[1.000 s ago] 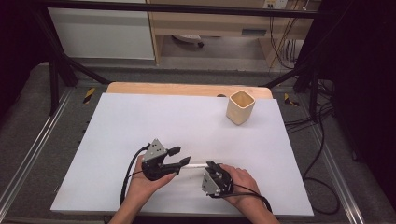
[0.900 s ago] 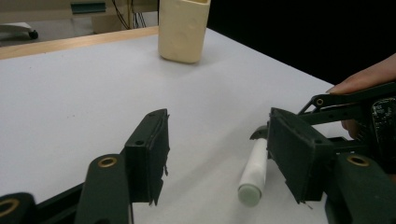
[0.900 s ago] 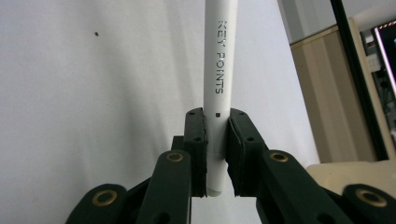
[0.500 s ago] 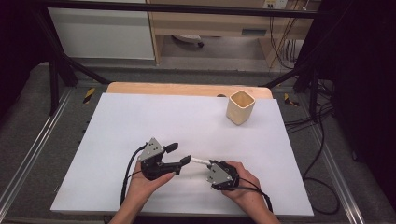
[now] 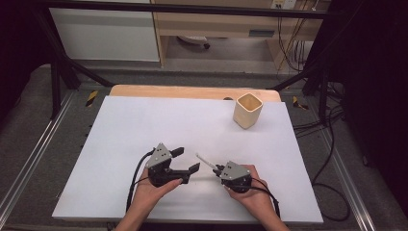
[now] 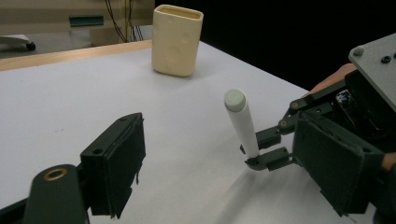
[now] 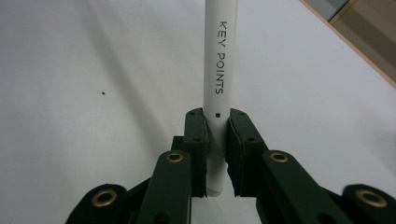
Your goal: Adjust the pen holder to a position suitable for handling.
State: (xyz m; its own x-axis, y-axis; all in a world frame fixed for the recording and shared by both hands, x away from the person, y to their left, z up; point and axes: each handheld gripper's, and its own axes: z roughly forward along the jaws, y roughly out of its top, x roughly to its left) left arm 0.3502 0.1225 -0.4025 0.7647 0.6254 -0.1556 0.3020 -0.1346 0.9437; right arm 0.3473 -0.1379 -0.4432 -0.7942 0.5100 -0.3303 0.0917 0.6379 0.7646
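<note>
At our table, the right gripper (image 5: 217, 168) clamps the lower end of a white pen (image 5: 205, 161) marked "KEY POINTS", its barrel pointing toward 10 o'clock in the high view and held clear of the white tabletop (image 5: 144, 120). Our left gripper (image 5: 185, 160) sits just beside it at 9 o'clock, jaws spread wide with nothing between them; they have just been opening, and the pen now rides in the right gripper alone. In the left gripper view the pen (image 6: 241, 122) stands tilted between the left gripper's two pads (image 6: 119, 163), touching neither, and the right gripper (image 6: 254, 151) pinches it near the bottom. The cream cup (image 5: 248, 110) waits well apart at 1 o'clock, upright and apparently empty. The risk, as we judge it, lies in that low, narrow pinch: with so much barrel above the pads, the pen could pivot or slip on the way to the cup, or strike the rim and tip it. Compared with a second ago, the pen no longer bridges both grippers, and our right hand has drawn slightly away toward 3 o'clock.
</note>
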